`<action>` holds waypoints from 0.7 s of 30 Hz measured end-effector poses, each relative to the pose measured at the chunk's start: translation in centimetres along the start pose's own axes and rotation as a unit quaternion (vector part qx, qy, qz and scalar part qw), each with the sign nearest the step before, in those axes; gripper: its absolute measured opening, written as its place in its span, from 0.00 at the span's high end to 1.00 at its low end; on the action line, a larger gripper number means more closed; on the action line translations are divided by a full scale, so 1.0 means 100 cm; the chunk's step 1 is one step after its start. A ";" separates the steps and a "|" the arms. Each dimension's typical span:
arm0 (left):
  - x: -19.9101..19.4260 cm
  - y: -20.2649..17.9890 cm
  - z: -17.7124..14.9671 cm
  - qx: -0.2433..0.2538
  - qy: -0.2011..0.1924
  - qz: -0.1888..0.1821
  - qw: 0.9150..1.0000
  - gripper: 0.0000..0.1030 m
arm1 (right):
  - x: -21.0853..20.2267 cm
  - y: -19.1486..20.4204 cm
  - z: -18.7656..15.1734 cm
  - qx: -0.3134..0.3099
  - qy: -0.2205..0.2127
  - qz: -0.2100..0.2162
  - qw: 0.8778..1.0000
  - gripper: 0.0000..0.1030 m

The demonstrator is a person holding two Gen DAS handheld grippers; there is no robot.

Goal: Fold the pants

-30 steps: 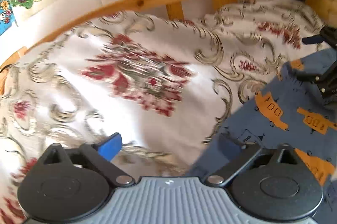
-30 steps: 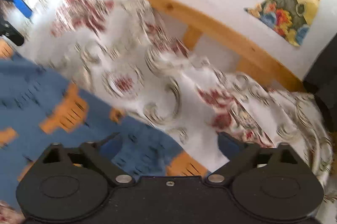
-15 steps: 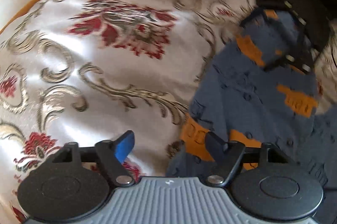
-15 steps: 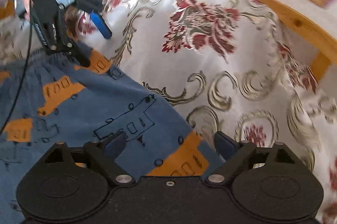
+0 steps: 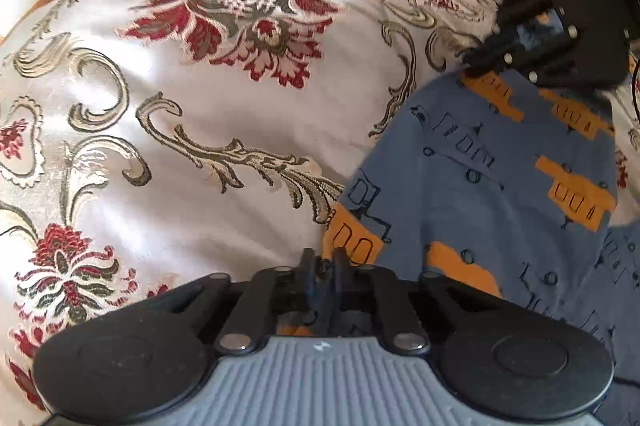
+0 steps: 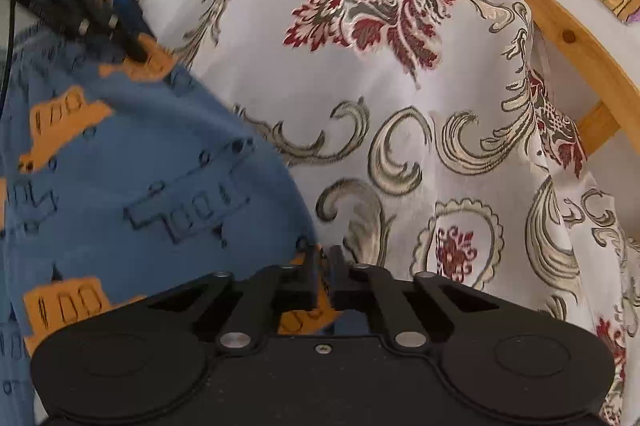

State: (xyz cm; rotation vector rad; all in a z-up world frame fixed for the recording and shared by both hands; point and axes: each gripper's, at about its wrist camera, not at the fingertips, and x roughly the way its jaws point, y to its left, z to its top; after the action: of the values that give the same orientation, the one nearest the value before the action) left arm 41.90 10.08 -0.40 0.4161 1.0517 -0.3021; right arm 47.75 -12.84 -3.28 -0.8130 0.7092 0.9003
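1. Pants (image 5: 492, 186) — blue, printed with orange trucks — lie on a floral bedspread (image 5: 200, 130), with a wooden rail (image 6: 568, 38) along its far side.
2. The left gripper (image 5: 322, 266) has its fingers pressed together on one corner of the fabric edge, beside an orange patch.
3. The right gripper (image 6: 324, 258) pinches the opposite corner of the same edge in the same way; each camera also catches the other tool at the far corner.
4. The step in hand looks like the grasp that opens a fold — both corners are secured and the cloth sags between them, not yet carried over.
5. How deep the cloth sits in each pinch is hard to judge, since the fingertips hide it; the hold may be only on the hem.
6. The next move probably calls for lifting both corners together, keeping the edge taut between the tools, and carrying it across the rest of the garment so that the edges line up.
7. Uneven lift would likely skew the fold or drag the bedspread into wrinkles.
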 end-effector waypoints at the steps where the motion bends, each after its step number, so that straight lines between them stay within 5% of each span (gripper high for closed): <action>1: -0.004 -0.002 -0.001 0.000 -0.005 0.008 1.000 0.94 | -0.003 0.003 -0.002 -0.001 -0.002 -0.007 1.000 1.00; 6: -0.027 -0.010 -0.008 0.013 -0.036 0.047 0.998 0.96 | -0.028 0.013 -0.010 0.018 -0.034 -0.039 0.999 1.00; 16: -0.065 -0.036 -0.028 0.022 -0.098 0.069 0.993 0.98 | -0.104 0.058 -0.032 0.001 -0.076 -0.095 0.993 1.00; 17: -0.068 -0.039 -0.028 0.024 -0.109 0.070 0.991 0.94 | -0.106 0.061 -0.033 -0.003 -0.074 -0.099 0.992 1.00; 18: -0.070 -0.041 -0.026 0.032 -0.115 0.065 0.991 0.80 | -0.108 0.064 -0.034 -0.004 -0.073 -0.102 0.992 1.00; 19: -0.072 -0.043 -0.025 0.044 -0.119 0.060 0.990 0.55 | -0.109 0.066 -0.035 -0.003 -0.072 -0.104 0.992 1.00; 21: -0.074 -0.052 -0.021 0.088 -0.131 0.069 0.985 0.39 | -0.113 0.070 -0.035 -0.004 -0.074 -0.105 0.992 1.00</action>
State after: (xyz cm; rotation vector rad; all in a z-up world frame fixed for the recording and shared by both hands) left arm 34.56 6.83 4.31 0.5884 0.7375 -0.3171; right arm 35.91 -17.55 1.98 -0.8035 0.4818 0.7651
